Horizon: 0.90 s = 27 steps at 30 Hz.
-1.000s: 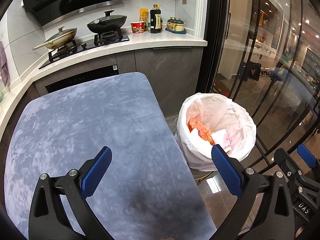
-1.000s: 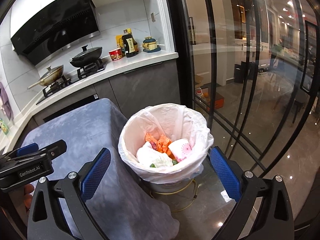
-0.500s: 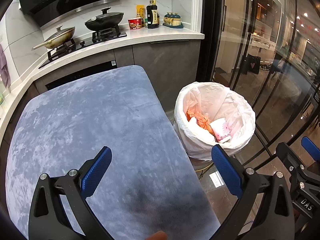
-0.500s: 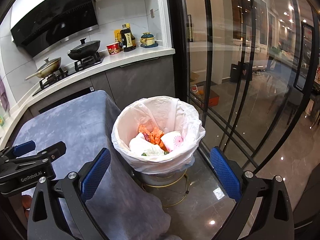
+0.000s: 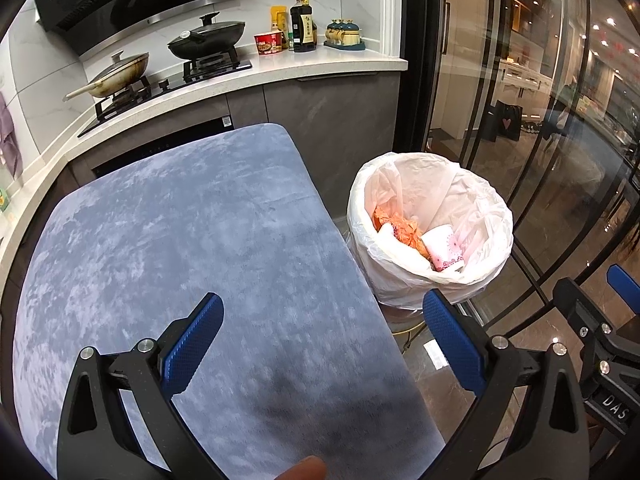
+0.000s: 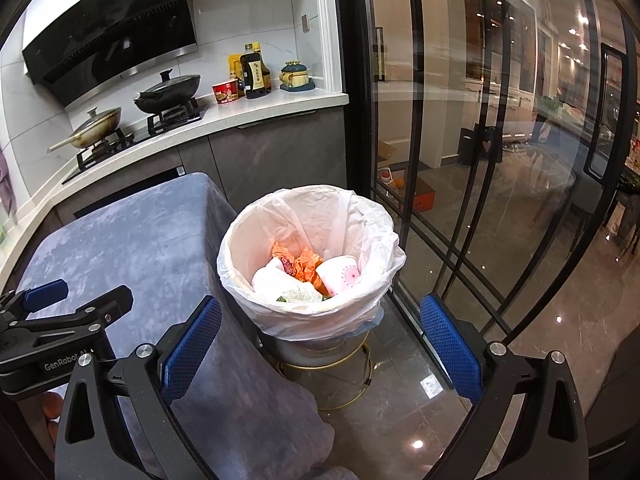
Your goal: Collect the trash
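- My left claw [image 5: 322, 336] is spread wide and carries nothing; it hangs over the near part of the counter [image 5: 180, 240], which is covered in a mottled blue-grey cloth.
- My right claw [image 6: 320, 338] is likewise spread wide and carries nothing; I see it framing the trash bin [image 6: 312, 312] from above and in front.
- The trash bin stands on the floor [image 6: 520, 360], just beside the right edge of the counter. It is lined with a white plastic bag [image 6: 360, 220] folded over the rim and sits in a gold wire stand [image 6: 344, 368].
- The trash lies inside the bin: crumpled orange wrappers [image 6: 306, 262], a white paper cup with a pink pattern [image 6: 342, 276] on its side, and white crumpled paper [image 6: 280, 284] at the front.
- In the right wrist view, the left claw appears at the left edge, above the cloth.
- In the left wrist view, part of the right claw shows at the right edge, and a fingertip [image 5: 304, 470] shows at the bottom edge.
- Behind the counter, the kitchen worktop [image 5: 280, 72] carries a gas hob with a lidded wok [image 5: 208, 36] and a lidded pan [image 5: 120, 72], a red instant-noodle cup [image 5: 267, 43] and a dark bottle [image 5: 302, 26].
- A glass partition with black frames [image 6: 500, 160] runs along the right side.
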Available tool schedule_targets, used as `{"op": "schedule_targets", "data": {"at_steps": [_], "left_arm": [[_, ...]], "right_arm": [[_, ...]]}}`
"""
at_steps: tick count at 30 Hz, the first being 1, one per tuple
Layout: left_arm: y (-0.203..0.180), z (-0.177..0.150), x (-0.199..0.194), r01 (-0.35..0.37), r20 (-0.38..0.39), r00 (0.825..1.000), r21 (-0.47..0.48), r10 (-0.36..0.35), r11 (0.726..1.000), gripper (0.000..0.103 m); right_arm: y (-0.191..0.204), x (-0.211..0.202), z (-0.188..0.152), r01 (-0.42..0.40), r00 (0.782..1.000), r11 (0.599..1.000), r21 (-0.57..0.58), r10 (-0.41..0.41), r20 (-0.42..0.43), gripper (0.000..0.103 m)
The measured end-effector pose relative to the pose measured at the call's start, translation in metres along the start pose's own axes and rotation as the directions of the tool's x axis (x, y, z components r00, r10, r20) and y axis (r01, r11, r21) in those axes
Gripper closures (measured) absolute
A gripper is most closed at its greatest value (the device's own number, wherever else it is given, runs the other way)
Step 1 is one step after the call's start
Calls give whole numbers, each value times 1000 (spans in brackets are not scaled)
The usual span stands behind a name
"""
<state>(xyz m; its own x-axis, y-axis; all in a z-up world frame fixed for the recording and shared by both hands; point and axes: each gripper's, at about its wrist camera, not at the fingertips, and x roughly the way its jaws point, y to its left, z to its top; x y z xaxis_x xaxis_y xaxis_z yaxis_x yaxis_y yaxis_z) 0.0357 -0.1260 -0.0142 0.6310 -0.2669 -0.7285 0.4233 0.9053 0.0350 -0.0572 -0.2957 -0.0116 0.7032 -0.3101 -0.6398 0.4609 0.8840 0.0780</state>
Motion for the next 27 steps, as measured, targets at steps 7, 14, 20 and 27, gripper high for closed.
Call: {"op": "schedule_targets", "data": {"at_steps": [7, 14, 20, 27], "left_arm": [[-3, -5, 3, -2, -10, 1000, 3, 2, 1000, 8], [-5, -5, 3, -2, -11, 1000, 8, 2, 1000, 8], [-8, -3, 8, -2, -14, 1000, 13, 2, 1000, 8], [-11, 2, 14, 7, -22, 1000, 9, -6, 1000, 8]], "right_arm": [[1, 1, -2, 4, 1000, 1000, -3, -4, -4, 7], [1, 3, -4, 6, 1000, 1000, -4, -6, -8, 7], [0, 5, -6, 1, 1000, 1000, 0, -1, -11, 7], [-4, 14, -5, 1, 1000, 1000, 3, -1, -24, 7]]}}
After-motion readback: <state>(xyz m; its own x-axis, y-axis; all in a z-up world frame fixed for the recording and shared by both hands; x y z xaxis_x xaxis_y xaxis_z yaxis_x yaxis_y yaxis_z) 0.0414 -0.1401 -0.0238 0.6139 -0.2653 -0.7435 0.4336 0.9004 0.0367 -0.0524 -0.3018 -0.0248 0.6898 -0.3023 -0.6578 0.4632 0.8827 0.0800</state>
